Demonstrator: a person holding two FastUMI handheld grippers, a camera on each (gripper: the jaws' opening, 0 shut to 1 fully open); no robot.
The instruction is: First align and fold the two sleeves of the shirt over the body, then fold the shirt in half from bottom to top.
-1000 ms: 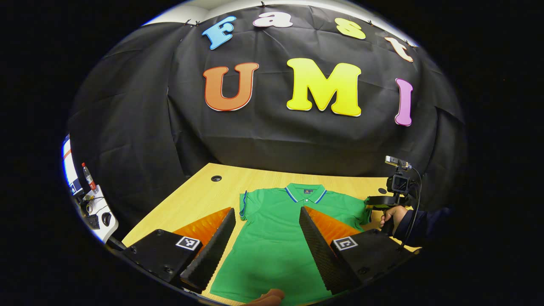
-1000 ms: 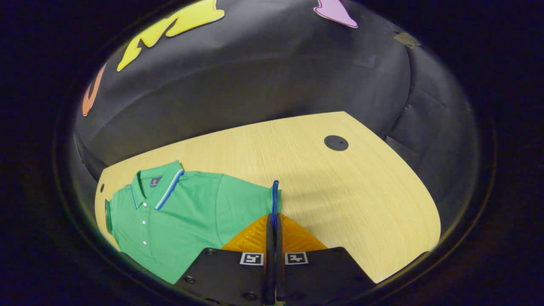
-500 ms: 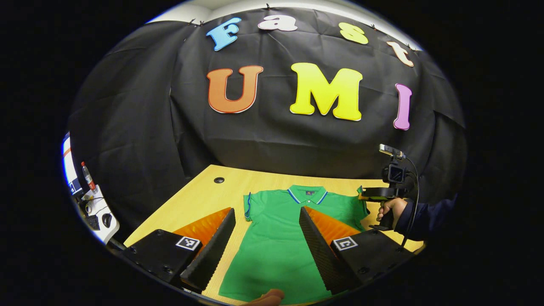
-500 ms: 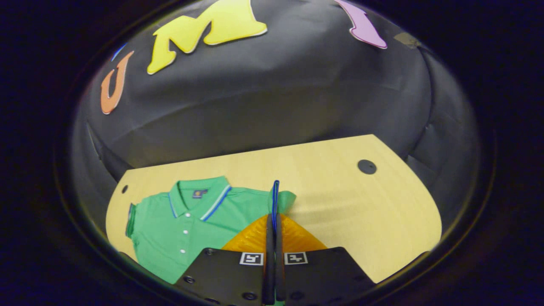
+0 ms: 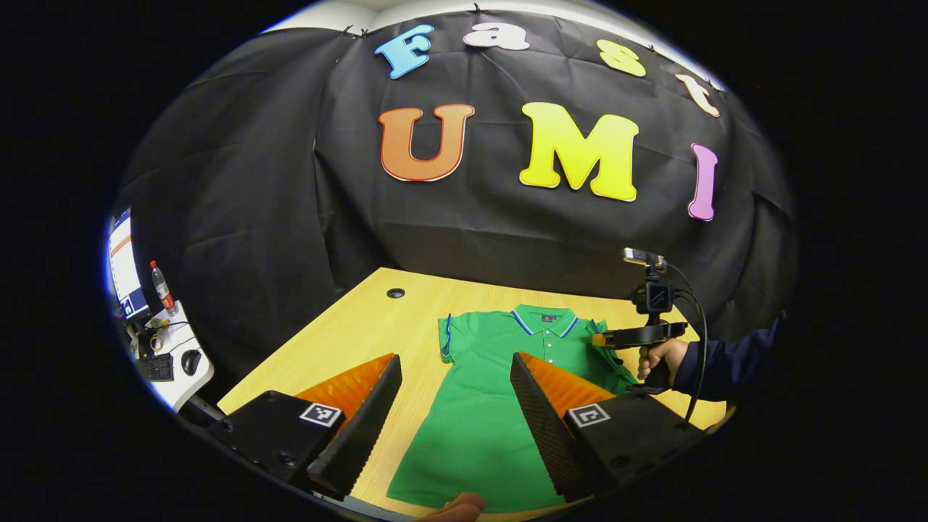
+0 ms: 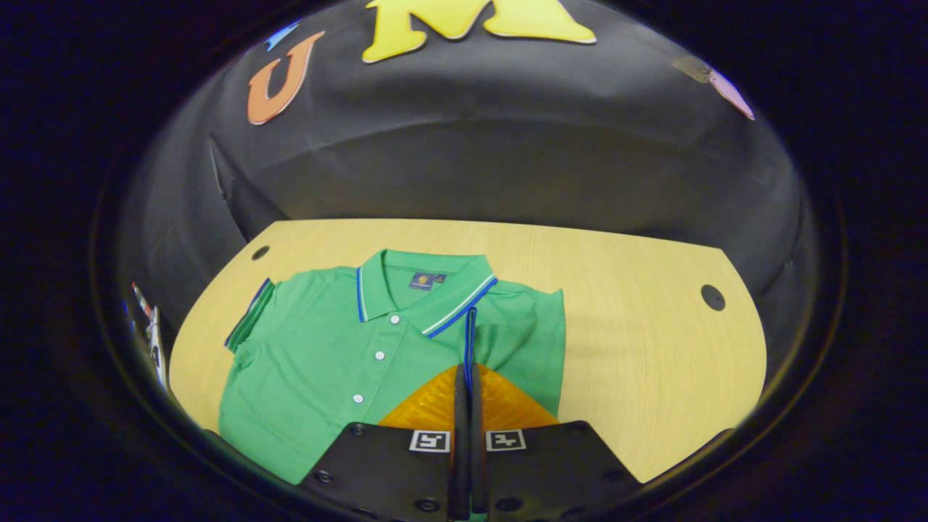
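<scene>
Right gripper view: one shirt point(image 6: 319, 355).

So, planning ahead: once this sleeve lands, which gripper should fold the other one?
Probably the left gripper: it is open above the shirt, on the unfolded sleeve side.

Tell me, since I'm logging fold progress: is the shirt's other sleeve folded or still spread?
Spread. That sleeve lies flat on the table, out from the shirt body.
</scene>
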